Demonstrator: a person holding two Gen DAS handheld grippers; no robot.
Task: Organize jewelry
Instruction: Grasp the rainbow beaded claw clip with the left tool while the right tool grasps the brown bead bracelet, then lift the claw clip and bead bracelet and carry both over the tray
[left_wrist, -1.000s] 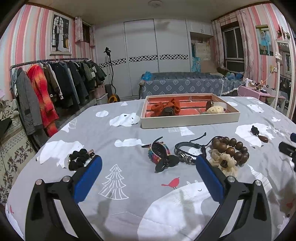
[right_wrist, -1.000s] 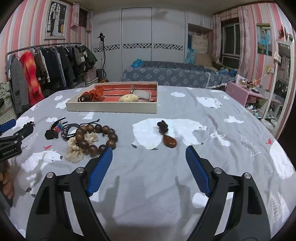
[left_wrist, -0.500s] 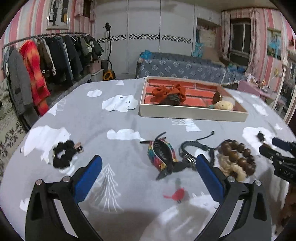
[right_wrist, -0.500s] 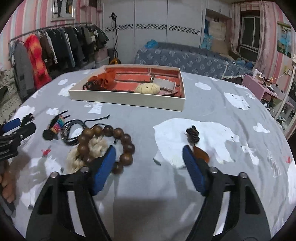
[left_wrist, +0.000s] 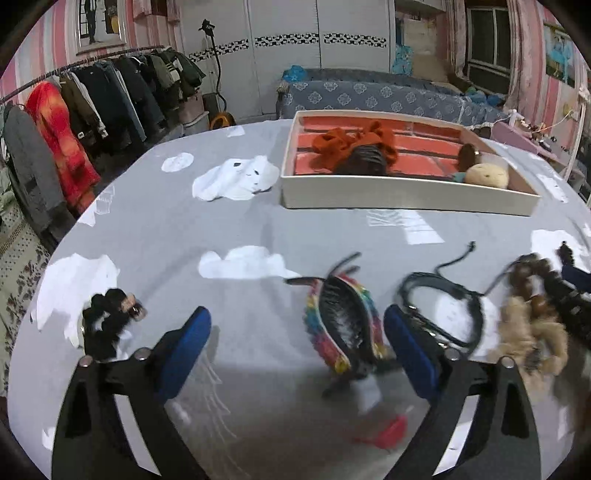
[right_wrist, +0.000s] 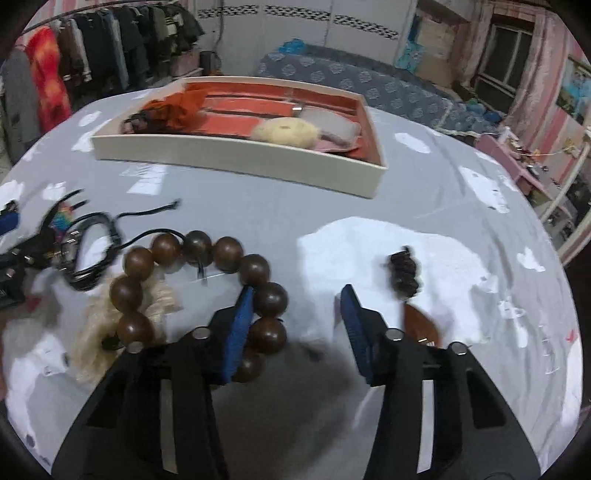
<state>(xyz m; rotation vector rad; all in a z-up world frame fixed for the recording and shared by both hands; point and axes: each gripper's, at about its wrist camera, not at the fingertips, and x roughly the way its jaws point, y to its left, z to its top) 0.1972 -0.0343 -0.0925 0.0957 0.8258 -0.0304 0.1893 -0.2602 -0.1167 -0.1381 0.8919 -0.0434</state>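
Observation:
A white tray (left_wrist: 406, 192) with a red lining holds an orange scrunchie (left_wrist: 354, 142) and a cream puff (left_wrist: 485, 173). On the grey cloth lie a black hair claw on a rainbow bracelet (left_wrist: 343, 321), a black cord bracelet (left_wrist: 443, 314), a brown wooden bead bracelet (right_wrist: 199, 280) on a cream tassel (right_wrist: 96, 325), and a brown pendant (right_wrist: 404, 273). My left gripper (left_wrist: 297, 349) is open, low over the cloth, left of the hair claw. My right gripper (right_wrist: 295, 325) is open; its left finger (right_wrist: 240, 325) is against the bead bracelet.
A black scrunchie (left_wrist: 107, 325) lies at the left of the cloth. A clothes rack (left_wrist: 74, 110) stands left of the table, a bed (left_wrist: 369, 96) behind it. The tray also shows in the right wrist view (right_wrist: 236, 158).
Both grippers have come down and forward toward the jewelry. The right gripper's fingers have narrowed and now stand next to the bead bracelet and pendant. Nothing is held.

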